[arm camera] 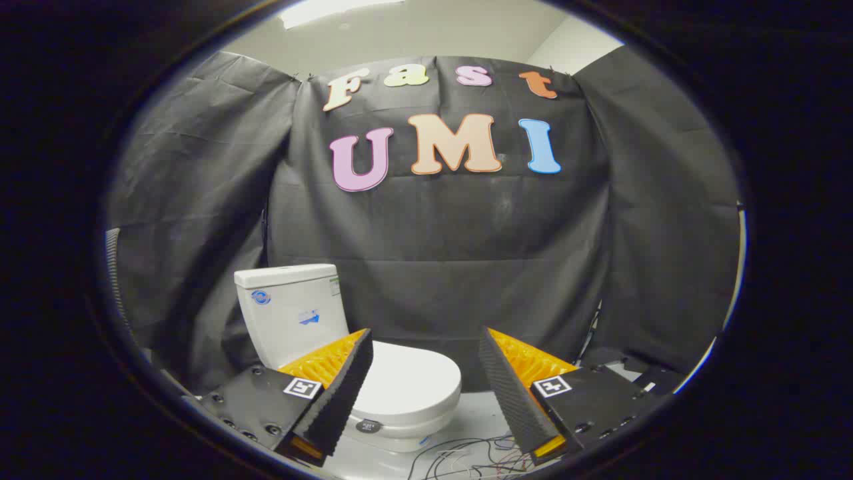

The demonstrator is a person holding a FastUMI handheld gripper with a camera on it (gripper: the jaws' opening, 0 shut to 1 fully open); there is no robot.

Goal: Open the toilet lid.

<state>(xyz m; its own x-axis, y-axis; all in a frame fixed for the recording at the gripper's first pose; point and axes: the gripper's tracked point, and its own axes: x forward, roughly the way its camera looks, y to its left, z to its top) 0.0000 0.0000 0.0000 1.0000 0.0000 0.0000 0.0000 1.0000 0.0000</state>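
plainly, the toilet (373,360) stood well beyond the gripper (425,370), off toward its left finger, with the cistern (291,310) rising behind that finger and the black cloth wall (440,253) behind everything. the toilet lid (410,383) lay flat and closed over the bowl, its rounded front edge showing in the gap between the two fingers, nearer the left one. the gripper's fingers were spread wide apart with nothing between them and touched nothing. on the floor just ahead of the fingers a tangle of loose wires (466,457) lay beside the toilet's base.

the step in hand looked like the approach. to do it well, the gripper probably needed to travel forward and a little leftward until the lid's front lip sat squarely between the fingers, then drop low enough for one finger to slip under the lip. the lid's glossy surface would likely be slippery, so a hook from beneath seemed safer than a pinch on the rim. the lift should follow an arc about the hinge by the cistern, and the wires were worth steering clear of on the way in.
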